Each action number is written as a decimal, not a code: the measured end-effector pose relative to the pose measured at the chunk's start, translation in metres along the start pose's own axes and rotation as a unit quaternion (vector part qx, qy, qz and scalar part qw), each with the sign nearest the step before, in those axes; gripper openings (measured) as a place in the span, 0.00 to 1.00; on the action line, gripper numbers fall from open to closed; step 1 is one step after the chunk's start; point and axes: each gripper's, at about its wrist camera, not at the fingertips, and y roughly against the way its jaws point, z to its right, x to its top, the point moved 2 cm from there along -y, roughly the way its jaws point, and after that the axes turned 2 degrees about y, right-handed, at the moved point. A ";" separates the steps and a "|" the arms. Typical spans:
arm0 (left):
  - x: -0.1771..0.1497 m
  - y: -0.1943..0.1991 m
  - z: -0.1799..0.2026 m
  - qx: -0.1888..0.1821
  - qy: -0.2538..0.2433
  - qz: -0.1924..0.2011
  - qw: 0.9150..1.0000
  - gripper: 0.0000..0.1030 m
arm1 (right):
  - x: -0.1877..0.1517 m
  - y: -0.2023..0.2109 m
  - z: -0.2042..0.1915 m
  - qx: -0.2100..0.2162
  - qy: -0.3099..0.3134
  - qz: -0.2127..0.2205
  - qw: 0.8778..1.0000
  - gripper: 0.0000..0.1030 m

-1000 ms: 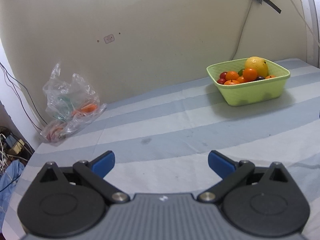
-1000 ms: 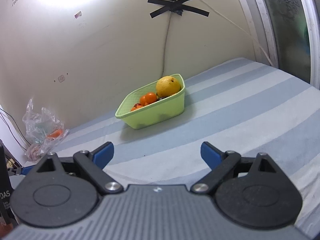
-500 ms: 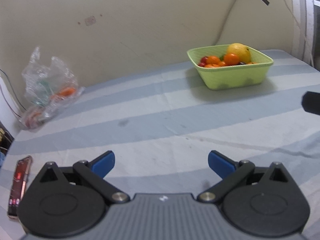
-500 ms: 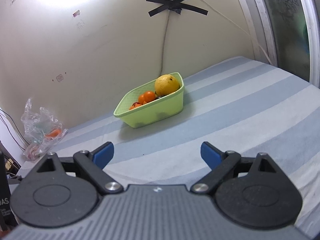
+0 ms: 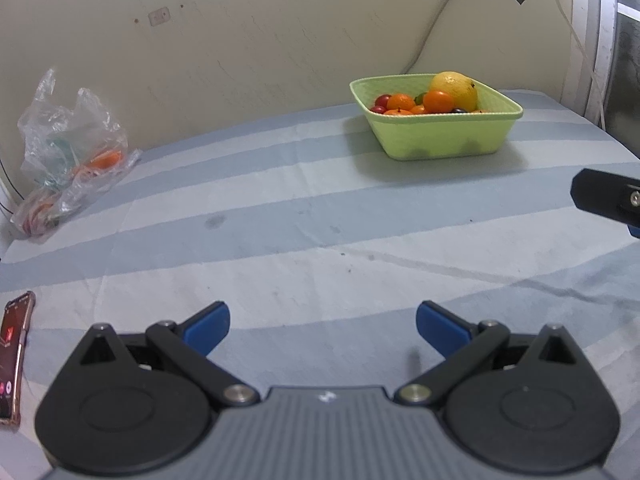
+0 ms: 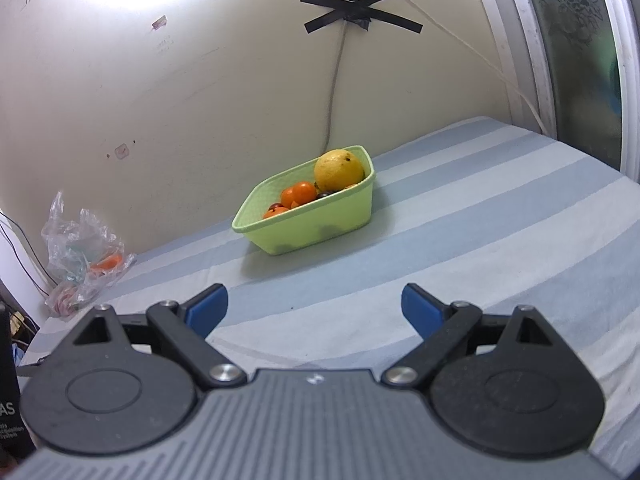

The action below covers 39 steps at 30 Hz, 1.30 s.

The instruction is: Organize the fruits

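Right gripper (image 5: pixel 608 204) entered left view, cut off; basket (image 5: pixel 440 140) closer.

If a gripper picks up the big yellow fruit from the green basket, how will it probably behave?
The yellow fruit looks round and smooth, so it may slip or roll. It sits topmost in the green basket, so lifting it probably disturbs the small oranges little.

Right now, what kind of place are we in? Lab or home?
Most likely a home, probably a bedroom: the surface looks like a bed under a striped sheet, a green fruit basket sits on it, and a crumpled plastic bag and a phone lie nearby.
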 end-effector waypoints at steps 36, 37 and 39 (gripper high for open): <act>-0.001 -0.001 0.002 -0.026 0.005 -0.007 1.000 1.00 | -0.003 -0.006 -0.008 -0.017 0.018 -0.008 1.000 0.93; -0.001 -0.001 0.002 -0.026 0.006 -0.008 1.000 1.00 | -0.003 -0.006 -0.008 -0.017 0.018 -0.008 1.000 0.93; -0.001 -0.002 0.001 -0.026 0.007 -0.008 1.000 1.00 | -0.003 -0.007 -0.007 -0.016 0.017 -0.009 1.000 0.93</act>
